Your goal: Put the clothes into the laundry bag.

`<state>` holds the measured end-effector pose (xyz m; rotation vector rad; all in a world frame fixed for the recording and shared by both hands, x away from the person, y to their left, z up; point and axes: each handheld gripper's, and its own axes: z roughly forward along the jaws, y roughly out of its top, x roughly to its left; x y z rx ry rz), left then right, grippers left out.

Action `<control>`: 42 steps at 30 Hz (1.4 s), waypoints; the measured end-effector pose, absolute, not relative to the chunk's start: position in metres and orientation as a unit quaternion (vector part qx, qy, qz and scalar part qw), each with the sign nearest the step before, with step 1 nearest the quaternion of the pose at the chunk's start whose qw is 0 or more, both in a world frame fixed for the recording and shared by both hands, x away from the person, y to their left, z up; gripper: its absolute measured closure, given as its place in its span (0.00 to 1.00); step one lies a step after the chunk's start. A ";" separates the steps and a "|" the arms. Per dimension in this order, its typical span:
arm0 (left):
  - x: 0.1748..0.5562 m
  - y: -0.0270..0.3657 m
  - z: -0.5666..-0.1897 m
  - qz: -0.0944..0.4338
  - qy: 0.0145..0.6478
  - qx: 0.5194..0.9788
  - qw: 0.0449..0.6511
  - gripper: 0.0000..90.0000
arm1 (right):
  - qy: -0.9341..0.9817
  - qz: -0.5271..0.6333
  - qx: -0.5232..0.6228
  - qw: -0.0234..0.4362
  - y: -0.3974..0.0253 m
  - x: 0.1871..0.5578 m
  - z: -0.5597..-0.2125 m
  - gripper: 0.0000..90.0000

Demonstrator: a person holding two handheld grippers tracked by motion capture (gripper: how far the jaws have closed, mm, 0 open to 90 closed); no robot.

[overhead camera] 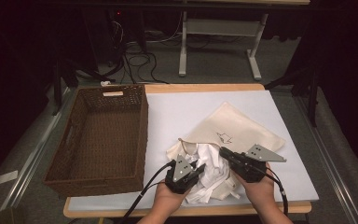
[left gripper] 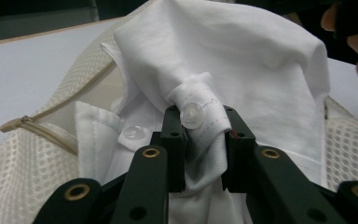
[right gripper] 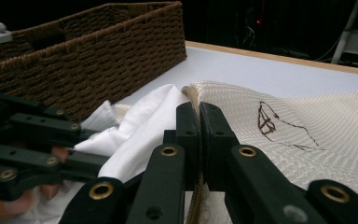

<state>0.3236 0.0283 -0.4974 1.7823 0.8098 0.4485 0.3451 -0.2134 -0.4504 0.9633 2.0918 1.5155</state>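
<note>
- The left gripper (left gripper: 200,135) sits nearest the camera in its own view, its jaws pinching a rolled fold of the white shirt (left gripper: 242,60), just below a clear button (left gripper: 192,115)
- A second button (left gripper: 133,133) lies on the shirt's placket just left of those jaws
- In the right gripper view, the right gripper (right gripper: 199,140) has its jaws pressed together on the rim of the mesh bag (right gripper: 307,121) at its opening, with the shirt (right gripper: 140,126) bulging out just to their left
- From the high view, the left gripper (overhead camera: 196,169) and right gripper (overhead camera: 223,152) lie close together at the table's near edge, each in a hand (overhead camera: 168,198)
- The shirt (overhead camera: 212,170) lies between the two grippers, partly inside the bag's mouth and partly spilled onto the table (overhead camera: 177,112) toward the person
- The bag (overhead camera: 235,126) lies flat, reaching away from the grippers to the far right; a small dark drawing (overhead camera: 224,137) marks its upper face
- The bag's zip (left gripper: 42,126) runs along its open edge, left of the shirt in the left gripper view
- A brown wicker basket (overhead camera: 142,135) stands on the left of the table, near the shirt but apart from it
</note>
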 end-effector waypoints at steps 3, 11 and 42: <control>0.328 0.025 -0.499 0.184 0.331 0.755 0.536 0.82 | 0.744 0.541 0.343 0.189 -0.213 0.345 -0.450 0.98; 0.326 0.016 -0.504 0.170 0.320 0.766 0.531 0.84 | 0.744 0.540 0.344 0.191 -0.208 0.346 -0.450 0.98; 0.319 0.047 -0.518 0.211 0.389 0.740 0.507 0.48 | 0.743 0.546 0.337 0.190 -0.212 0.340 -0.453 0.97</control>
